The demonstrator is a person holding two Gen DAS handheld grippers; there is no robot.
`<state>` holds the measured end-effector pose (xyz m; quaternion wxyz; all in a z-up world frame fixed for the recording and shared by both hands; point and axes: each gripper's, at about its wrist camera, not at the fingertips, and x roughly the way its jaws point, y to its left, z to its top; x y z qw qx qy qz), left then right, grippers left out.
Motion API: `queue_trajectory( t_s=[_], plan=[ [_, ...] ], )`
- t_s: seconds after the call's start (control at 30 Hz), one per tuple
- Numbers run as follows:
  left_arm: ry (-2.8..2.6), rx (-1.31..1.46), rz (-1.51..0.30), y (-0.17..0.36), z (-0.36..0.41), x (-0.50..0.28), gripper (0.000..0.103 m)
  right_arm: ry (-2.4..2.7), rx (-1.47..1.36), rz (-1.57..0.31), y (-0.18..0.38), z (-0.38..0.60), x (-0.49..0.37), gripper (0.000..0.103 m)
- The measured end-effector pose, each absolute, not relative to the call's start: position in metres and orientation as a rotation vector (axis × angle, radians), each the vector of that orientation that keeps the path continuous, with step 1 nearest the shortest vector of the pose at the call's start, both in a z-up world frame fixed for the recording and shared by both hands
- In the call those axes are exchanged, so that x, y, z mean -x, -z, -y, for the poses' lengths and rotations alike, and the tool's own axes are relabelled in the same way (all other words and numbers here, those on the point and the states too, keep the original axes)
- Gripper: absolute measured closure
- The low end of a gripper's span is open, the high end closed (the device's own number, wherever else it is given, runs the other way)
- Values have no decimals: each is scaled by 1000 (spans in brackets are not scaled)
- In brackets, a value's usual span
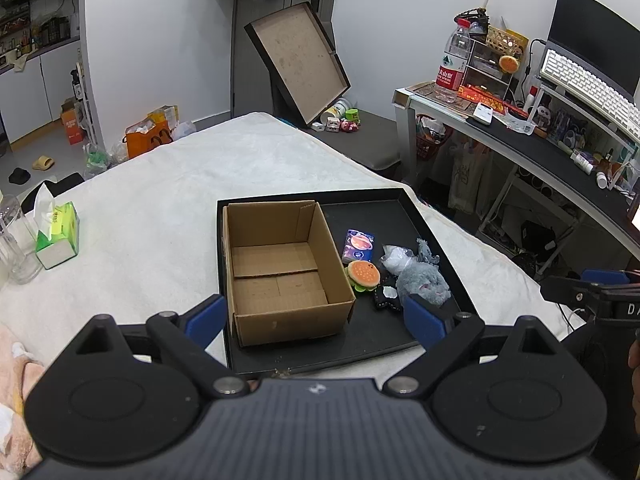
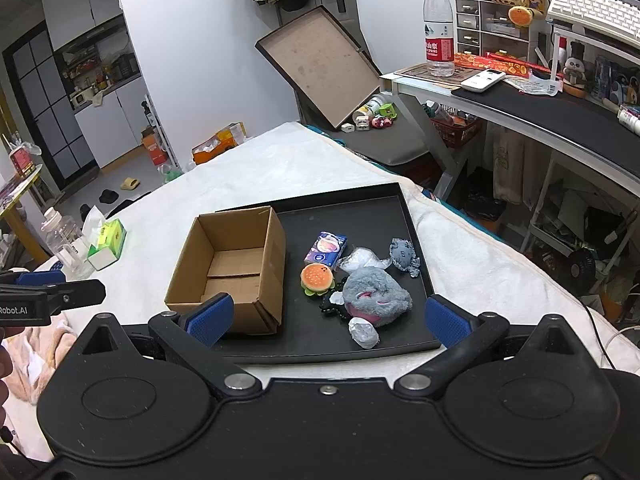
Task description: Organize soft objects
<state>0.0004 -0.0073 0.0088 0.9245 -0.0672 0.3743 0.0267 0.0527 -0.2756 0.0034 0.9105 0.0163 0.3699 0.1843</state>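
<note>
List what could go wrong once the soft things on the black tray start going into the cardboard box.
1. The grey plush lies on a black item and touches a clear bag; a pinch may drag those along.
2. The cardboard box looks light and loose on the black tray; a bump from the open right tool could shift it.
3. The burger toy sits close against the box wall, leaving little room for a finger.

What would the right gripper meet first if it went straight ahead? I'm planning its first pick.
Probably the grey plush toy, lying centred between the open jaws of the right gripper on the black tray; depth is uncertain.
</note>
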Motion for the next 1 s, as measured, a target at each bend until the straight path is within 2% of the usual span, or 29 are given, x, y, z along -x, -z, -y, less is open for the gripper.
queue_trajectory(
  t_s=[0.37,1.0],
  plan=[
    [-69,143,-786,-1,4,-6,8,-380,-24,-763,-4,276,-60,0],
    [-148,185,-795,24,-22,-33,9,-374,10,-764,27,269,-90,0]
  ],
)
